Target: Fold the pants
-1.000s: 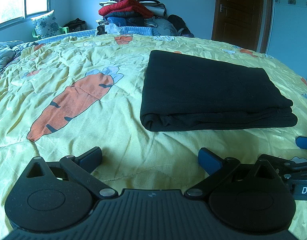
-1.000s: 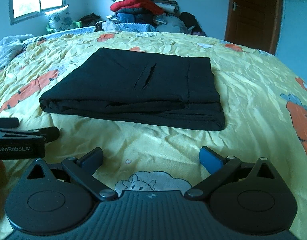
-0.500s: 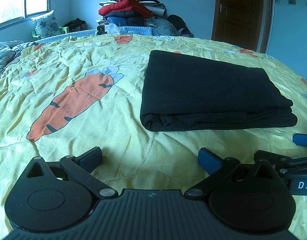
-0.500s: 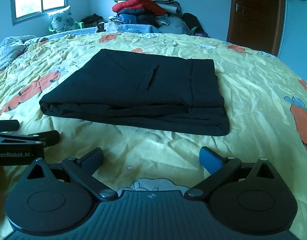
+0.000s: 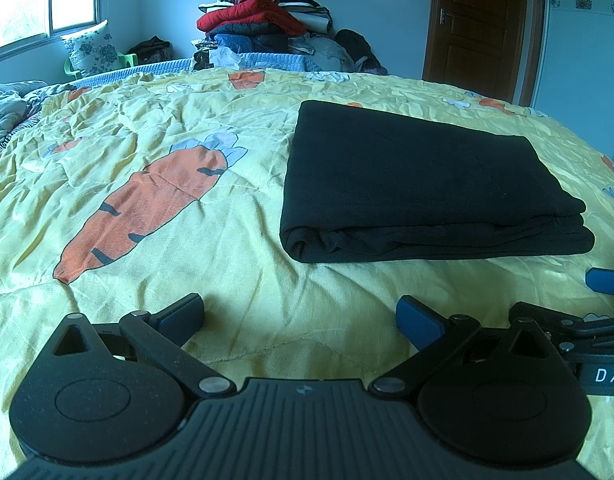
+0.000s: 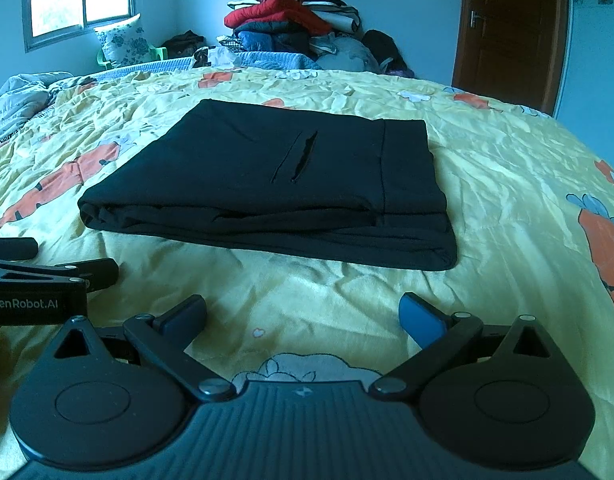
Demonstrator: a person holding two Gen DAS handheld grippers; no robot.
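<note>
Lying folded flat, pants (image 6: 275, 184) waistband rightward | both grippers' jaws spread, empty

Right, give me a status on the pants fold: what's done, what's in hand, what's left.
Done: the black pants lie as a flat, stacked rectangle on the carrot-print bedspread, layered edges facing the cameras. In hand: nothing; the left gripper and right gripper are both open, short of the pants, over bare bedspread. Left: apparently nothing beyond perhaps squaring the slightly uneven near edge.
</note>
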